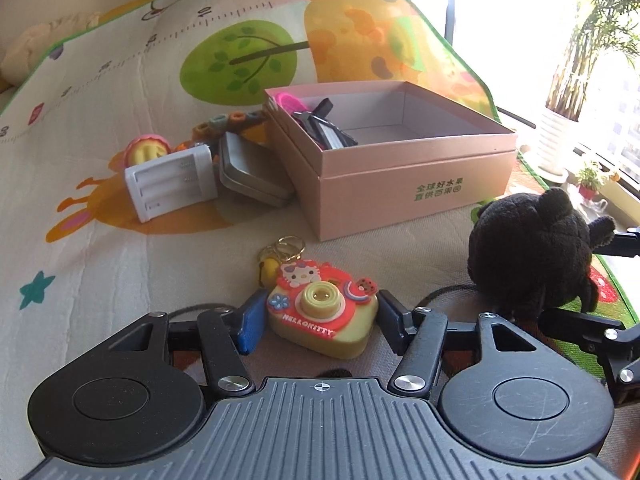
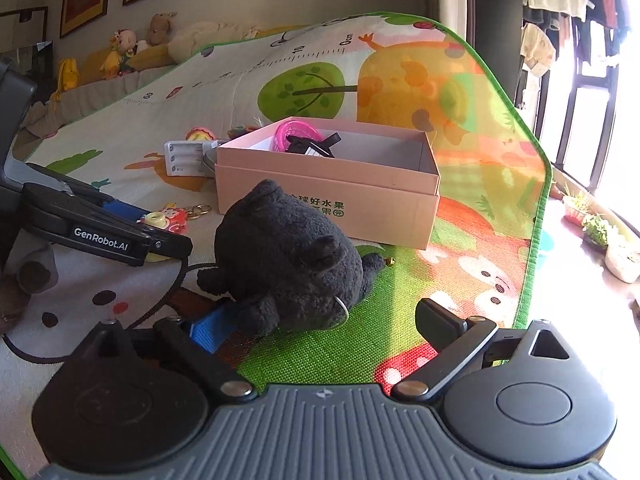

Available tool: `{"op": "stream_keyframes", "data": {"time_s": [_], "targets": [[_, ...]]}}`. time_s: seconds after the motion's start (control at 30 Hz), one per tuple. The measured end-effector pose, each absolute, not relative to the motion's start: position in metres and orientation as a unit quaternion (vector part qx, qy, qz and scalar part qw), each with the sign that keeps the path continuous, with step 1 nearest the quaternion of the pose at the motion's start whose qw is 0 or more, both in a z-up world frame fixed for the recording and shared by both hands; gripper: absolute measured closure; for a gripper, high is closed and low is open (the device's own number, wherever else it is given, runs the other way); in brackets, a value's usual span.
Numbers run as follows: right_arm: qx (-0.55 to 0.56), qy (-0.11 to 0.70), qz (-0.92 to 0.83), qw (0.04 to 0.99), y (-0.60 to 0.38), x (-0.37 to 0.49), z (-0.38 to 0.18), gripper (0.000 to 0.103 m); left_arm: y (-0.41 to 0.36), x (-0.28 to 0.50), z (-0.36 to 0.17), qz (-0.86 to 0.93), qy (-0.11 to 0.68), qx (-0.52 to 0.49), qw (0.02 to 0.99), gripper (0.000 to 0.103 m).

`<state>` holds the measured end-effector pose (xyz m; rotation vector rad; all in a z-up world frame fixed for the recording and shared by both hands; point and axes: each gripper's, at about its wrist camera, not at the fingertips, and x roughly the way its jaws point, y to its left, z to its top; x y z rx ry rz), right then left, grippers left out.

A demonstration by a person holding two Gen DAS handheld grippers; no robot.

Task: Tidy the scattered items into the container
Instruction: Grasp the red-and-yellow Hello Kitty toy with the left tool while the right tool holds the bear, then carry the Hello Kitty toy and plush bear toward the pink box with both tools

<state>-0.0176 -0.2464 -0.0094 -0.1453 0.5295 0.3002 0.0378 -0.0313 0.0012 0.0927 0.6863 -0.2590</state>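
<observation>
From the left wrist camera, the left gripper (image 1: 320, 314) sits low on the play mat (image 1: 100, 240) with its jaws parted on either side of a yellow-and-red Hello Kitty toy camera (image 1: 322, 310); the blue pad is just beside the toy's left edge and the black finger beside its right, neither clearly pressing it. Beyond stands the pink box (image 1: 400, 184), already holding a pink item and some dark things, with a white battery charger (image 1: 172, 182) and a metal tin (image 1: 252, 172) just left of it. A black plush toy (image 1: 532, 252) lies to the right. From the right wrist camera, the right gripper (image 2: 320, 324) is spread wide, the black plush toy (image 2: 292, 264) resting against its blue left pad, the right finger well apart from it. The pink box (image 2: 328, 200) is just behind the plush.
</observation>
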Motion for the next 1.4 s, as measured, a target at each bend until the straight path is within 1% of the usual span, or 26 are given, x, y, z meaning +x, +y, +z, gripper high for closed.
{"op": "stream_keyframes", "data": {"time_s": [0.13, 0.2, 0.23, 0.27, 0.33, 0.4, 0.43, 0.47, 0.5, 0.57, 0.77, 0.9, 0.93, 1.0, 1.03, 1.1, 1.23, 1.33, 1.4], "targets": [[-0.108, 0.251, 0.145, 0.951, -0.236, -0.022, -0.007, 0.006, -0.031, 0.01, 0.001, -0.137, 0.333, 0.034, 0.932, 0.04], [-0.143, 0.23, 0.146, 0.952, -0.227, -0.028, -0.005, 0.006, -0.03, -0.001, 0.0, -0.141, 0.329, 0.028, 0.933, 0.039], [-0.165, 0.212, 0.143, 0.953, -0.222, -0.032, -0.004, 0.008, -0.029, -0.005, -0.001, -0.144, 0.327, 0.023, 0.934, 0.034], [-0.19, 0.198, 0.143, 0.951, -0.216, -0.036, -0.003, 0.013, -0.028, -0.007, -0.002, -0.148, 0.324, 0.018, 0.934, 0.031], [-0.232, 0.194, 0.148, 0.942, -0.205, -0.037, -0.003, 0.017, -0.025, -0.009, -0.002, -0.149, 0.32, 0.006, 0.936, 0.02], [-0.247, 0.203, 0.147, 0.936, -0.198, -0.031, -0.005, 0.017, -0.022, -0.009, -0.001, -0.146, 0.319, -0.007, 0.936, 0.012], [-0.248, 0.212, 0.147, 0.934, -0.197, -0.027, -0.005, 0.019, -0.02, -0.008, -0.001, -0.146, 0.319, -0.012, 0.937, 0.01], [-0.244, 0.222, 0.147, 0.932, -0.197, -0.023, -0.006, 0.027, -0.019, -0.008, -0.002, -0.146, 0.318, -0.016, 0.937, 0.009], [-0.237, 0.229, 0.145, 0.933, -0.198, -0.02, -0.005, 0.031, -0.018, -0.008, -0.002, -0.145, 0.318, -0.02, 0.937, 0.009], [-0.204, 0.241, 0.148, 0.937, -0.206, -0.017, 0.001, 0.034, -0.016, -0.009, -0.002, -0.145, 0.317, -0.026, 0.937, 0.009], [-0.02, 0.305, 0.212, 0.928, -0.247, -0.019, 0.027, 0.035, -0.016, -0.008, -0.002, -0.144, 0.319, -0.031, 0.936, 0.007], [0.077, 0.34, 0.243, 0.905, -0.274, -0.018, 0.027, 0.035, -0.016, -0.007, -0.002, -0.144, 0.321, -0.03, 0.936, 0.006], [0.086, 0.343, 0.236, 0.905, -0.279, -0.016, 0.024, 0.034, -0.017, -0.007, -0.002, -0.144, 0.321, -0.029, 0.936, 0.006], [0.102, 0.336, 0.221, 0.91, -0.288, -0.015, 0.02, 0.027, -0.018, -0.007, -0.002, -0.143, 0.322, -0.028, 0.936, 0.005], [0.109, 0.331, 0.213, 0.913, -0.292, -0.015, 0.021, 0.024, -0.018, -0.007, -0.002, -0.143, 0.322, -0.027, 0.935, 0.005], [0.106, 0.312, 0.195, 0.924, -0.295, -0.016, 0.024, 0.022, -0.018, -0.007, -0.002, -0.144, 0.323, -0.027, 0.935, 0.005], [0.035, 0.269, 0.144, 0.952, -0.29, -0.021, 0.032, 0.022, -0.019, -0.006, -0.002, -0.145, 0.324, -0.025, 0.934, 0.003], [-0.012, 0.268, 0.123, 0.955, -0.285, -0.018, 0.029, 0.022, -0.02, -0.006, -0.003, -0.145, 0.325, -0.024, 0.934, 0.003], [-0.015, 0.278, 0.117, 0.953, -0.285, -0.014, 0.023, 0.022, -0.019, -0.006, -0.003, -0.145, 0.325, -0.024, 0.934, 0.003]]}}
